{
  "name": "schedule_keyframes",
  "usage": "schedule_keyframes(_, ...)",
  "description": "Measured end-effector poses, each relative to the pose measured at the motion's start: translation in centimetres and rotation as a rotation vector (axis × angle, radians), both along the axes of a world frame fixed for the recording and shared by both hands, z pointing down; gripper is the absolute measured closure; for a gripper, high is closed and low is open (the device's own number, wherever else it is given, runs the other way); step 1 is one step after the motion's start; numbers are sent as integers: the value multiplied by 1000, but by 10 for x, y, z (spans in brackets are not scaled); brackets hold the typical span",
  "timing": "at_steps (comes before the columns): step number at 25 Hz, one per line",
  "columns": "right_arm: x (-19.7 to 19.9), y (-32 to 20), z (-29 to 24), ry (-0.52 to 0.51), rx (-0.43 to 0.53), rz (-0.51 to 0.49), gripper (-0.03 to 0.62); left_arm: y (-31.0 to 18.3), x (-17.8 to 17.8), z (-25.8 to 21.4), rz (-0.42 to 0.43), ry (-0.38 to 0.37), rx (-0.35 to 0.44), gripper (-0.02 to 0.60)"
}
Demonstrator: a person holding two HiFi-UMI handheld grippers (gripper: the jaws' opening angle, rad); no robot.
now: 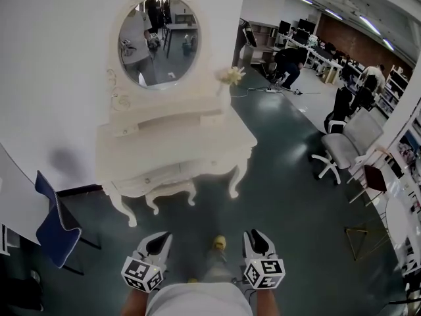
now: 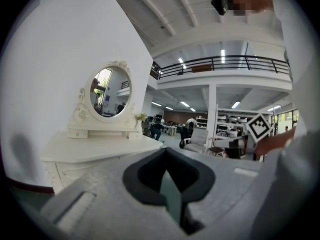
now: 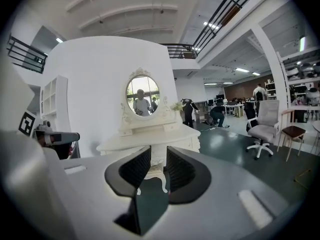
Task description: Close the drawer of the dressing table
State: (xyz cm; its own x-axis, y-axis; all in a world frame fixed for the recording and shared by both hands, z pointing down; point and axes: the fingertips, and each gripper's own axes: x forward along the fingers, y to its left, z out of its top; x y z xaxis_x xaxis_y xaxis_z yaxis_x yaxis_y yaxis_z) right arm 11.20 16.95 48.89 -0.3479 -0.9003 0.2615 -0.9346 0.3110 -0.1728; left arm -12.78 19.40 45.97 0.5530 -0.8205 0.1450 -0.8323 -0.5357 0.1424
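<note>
The white dressing table with an oval mirror stands against the white wall, some way ahead of me. Its drawer, under the front edge, looks pulled out a little. Both grippers hang low near my body, well short of the table. My left gripper has its tips together and holds nothing; in the left gripper view the table lies off to the left. My right gripper is open by a narrow gap, and through that gap I see a leg of the table.
A blue chair stands left of the table. A white office chair and a gold wire frame are to the right. People work at desks far back. A small flower sits on the table's right corner.
</note>
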Motion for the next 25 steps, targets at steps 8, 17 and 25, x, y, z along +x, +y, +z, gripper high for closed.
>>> schedule_keyframes(8, -2, -89, -7, 21, 25, -30, 508, -78, -6, -5, -46, -17, 17, 583)
schedule_keyframes(17, -1, -205, 1, 26, -3, -65, 508, -191, 2, 6, -54, -17, -7, 583)
schedule_keyframes(25, 16, -326, 0, 47, -32, -110, 508, -305, 28, 9, -68, -9, -31, 583)
